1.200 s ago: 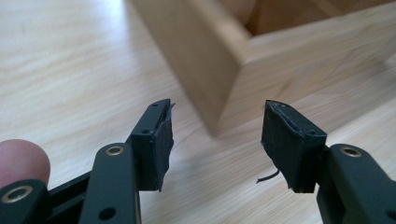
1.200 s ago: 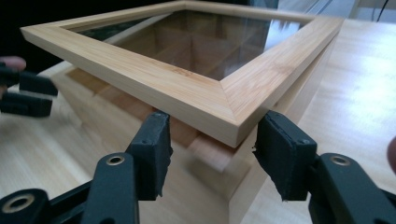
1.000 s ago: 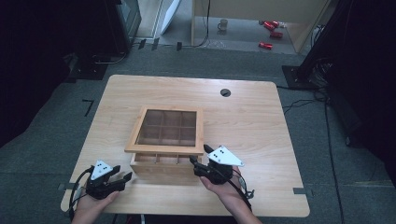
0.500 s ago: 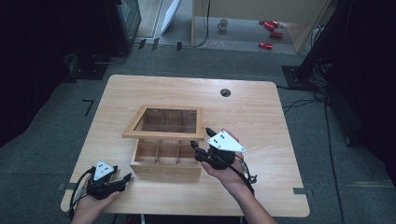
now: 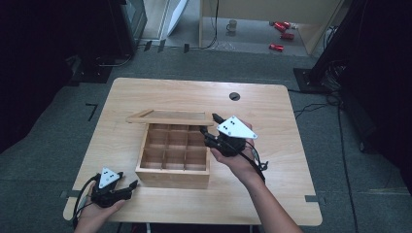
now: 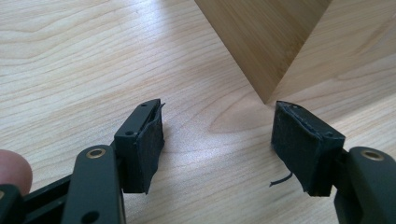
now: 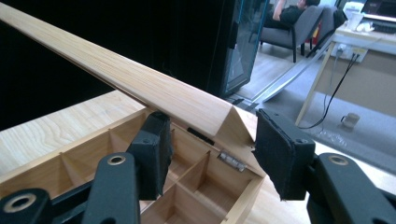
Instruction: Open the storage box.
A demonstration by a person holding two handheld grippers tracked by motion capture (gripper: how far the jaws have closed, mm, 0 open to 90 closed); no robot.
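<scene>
Right tongs [image 5: 210, 127] spread around the box's [image 5: 173, 167] raised lid [image 5: 170, 117]; left tongs [image 5: 130, 187] spread, empty

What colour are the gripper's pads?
Black, on both pads of the left gripper; the left gripper view shows it best.

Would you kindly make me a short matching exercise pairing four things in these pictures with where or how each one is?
Things:
1. lid
2. left gripper
3. right gripper
4. mug

Places or states:
A. on the floor beyond the table
B. open, at the raised lid's corner
C. lifted up on its hinge above the compartments
D. open, low over the table near the wooden box's front corner

Pairs: 1-C, 2-D, 3-B, 4-A
</scene>
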